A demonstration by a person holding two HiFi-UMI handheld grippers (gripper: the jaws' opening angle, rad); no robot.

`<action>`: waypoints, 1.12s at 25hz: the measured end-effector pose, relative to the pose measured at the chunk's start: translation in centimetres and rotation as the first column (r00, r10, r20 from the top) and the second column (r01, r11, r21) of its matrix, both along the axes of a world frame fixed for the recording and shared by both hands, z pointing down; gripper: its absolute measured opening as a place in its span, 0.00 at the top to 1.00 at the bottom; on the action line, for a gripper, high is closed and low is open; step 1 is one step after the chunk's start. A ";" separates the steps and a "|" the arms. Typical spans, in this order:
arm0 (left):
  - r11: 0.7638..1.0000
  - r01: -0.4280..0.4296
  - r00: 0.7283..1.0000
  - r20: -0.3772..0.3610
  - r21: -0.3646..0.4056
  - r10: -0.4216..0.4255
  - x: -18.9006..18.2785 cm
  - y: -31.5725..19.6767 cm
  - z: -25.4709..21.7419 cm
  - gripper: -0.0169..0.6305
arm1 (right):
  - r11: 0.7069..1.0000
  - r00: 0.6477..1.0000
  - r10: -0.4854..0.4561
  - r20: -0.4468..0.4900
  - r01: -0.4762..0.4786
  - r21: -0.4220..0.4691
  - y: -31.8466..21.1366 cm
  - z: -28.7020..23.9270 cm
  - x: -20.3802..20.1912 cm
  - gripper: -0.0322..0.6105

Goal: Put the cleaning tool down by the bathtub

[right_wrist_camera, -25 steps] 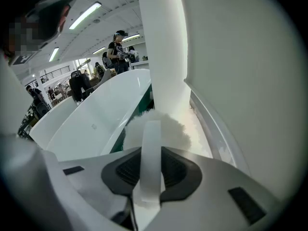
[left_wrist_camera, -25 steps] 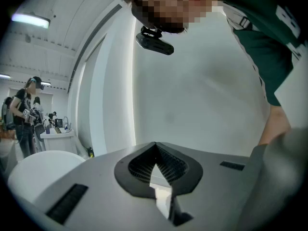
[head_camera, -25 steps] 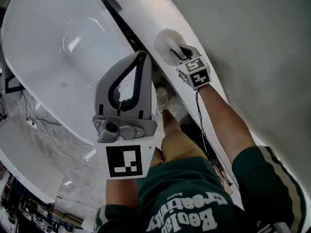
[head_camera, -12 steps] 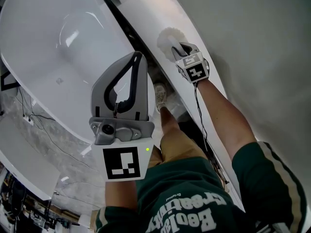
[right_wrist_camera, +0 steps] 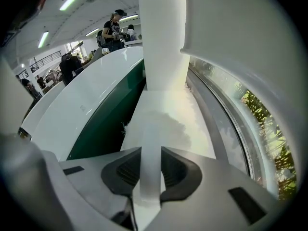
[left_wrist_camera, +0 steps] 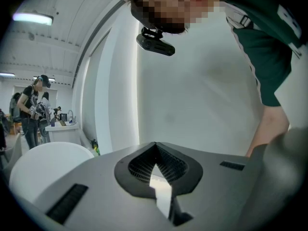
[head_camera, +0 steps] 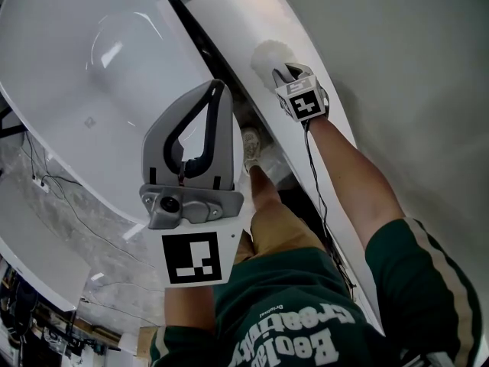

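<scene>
R tongs point(right_wrist_camera: 150, 153) were clenched on the thin white handle point(right_wrist_camera: 150, 177) of the cleaning tool point(head_camera: 267, 58). Its fluffy white head point(right_wrist_camera: 166, 124) sat just past the tips. The tongs pointed steeply down over a white ledge point(head_camera: 229, 10) running alongside the bathtub point(head_camera: 84, 60). Whether the head touched the ledge couldn't be told. L tongs point(left_wrist_camera: 155, 147) were pressed together w/ nothing in them, tips meeting, held up nearer the person's chest and well apart from the tool. A dark gap point(head_camera: 195, 43) separated tub from ledge, w/ a pale grey surface point(head_camera: 397, 52) on the ledge's far side. Below, the person's green shirt point(head_camera: 306, 312), tan shorts point(head_camera: 279, 228) and a pale shoe point(head_camera: 252, 147) showed beside the tub. In the bkgd of the left gripper view, other people point(left_wrist_camera: 31, 109) stood in a bright room.
</scene>
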State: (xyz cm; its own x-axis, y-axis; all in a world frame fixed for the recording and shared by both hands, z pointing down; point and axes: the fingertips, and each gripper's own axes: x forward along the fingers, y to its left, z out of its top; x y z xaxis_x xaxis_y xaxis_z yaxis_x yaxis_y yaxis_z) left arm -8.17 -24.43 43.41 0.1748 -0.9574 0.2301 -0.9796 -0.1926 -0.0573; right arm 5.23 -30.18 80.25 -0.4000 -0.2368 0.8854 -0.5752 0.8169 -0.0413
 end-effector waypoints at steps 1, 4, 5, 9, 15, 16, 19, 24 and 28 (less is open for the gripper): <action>1.000 0.002 1.000 0.000 -0.002 -0.002 0.0 0.0 0.2 0.97 | 1.000 1.000 -0.001 -0.005 0.001 0.000 -0.1 0.2 0.0 0.80; 1.000 0.009 1.000 -0.005 -0.006 -0.009 -0.1 0.1 0.5 0.97 | 1.000 1.000 -0.005 -0.021 0.005 -0.018 -0.1 0.8 -0.1 0.80; 1.000 0.011 1.000 -0.006 -0.007 -0.011 -0.1 0.1 0.7 0.97 | 1.000 1.000 -0.006 -0.026 0.005 -0.023 -0.1 1.0 -0.2 0.80; 1.000 0.015 1.000 -0.010 -0.010 -0.015 -0.4 0.3 0.8 0.97 | 0.999 0.998 0.002 -0.061 -0.005 -0.035 -0.2 1.7 0.1 0.80; 1.000 0.019 1.000 0.005 -0.016 -0.019 -0.5 0.7 1.2 0.97 | 0.996 0.995 0.010 -0.096 -0.018 -0.082 0.5 3.2 0.7 0.80; 1.000 0.020 1.000 0.007 -0.016 -0.020 -0.5 0.7 1.2 0.97 | 0.995 0.995 0.013 -0.101 -0.023 -0.093 0.6 3.5 0.8 0.80; 0.999 0.025 1.000 0.008 -0.020 -0.025 -0.6 0.8 1.6 0.97 | 0.994 0.995 0.011 -0.101 -0.022 -0.107 0.8 4.1 0.8 0.80; 0.999 0.031 1.000 0.004 -0.031 -0.031 -0.7 1.1 2.2 0.97 | 0.992 0.994 0.010 -0.107 -0.023 -0.123 0.6 4.6 0.4 0.80; 0.999 0.029 1.000 -0.002 -0.034 -0.029 -0.3 0.9 2.4 0.97 | 0.987 0.995 0.019 -0.095 -0.034 -0.157 0.3 4.9 0.0 0.80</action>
State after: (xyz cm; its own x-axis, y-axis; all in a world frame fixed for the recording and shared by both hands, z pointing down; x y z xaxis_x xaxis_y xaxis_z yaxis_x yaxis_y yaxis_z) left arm -8.51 -23.49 45.80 0.1477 -0.9537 0.2621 -0.9849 -0.1661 -0.0492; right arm 5.26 -29.88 85.13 -0.3095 -0.1004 0.9456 -0.6037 0.7891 -0.1138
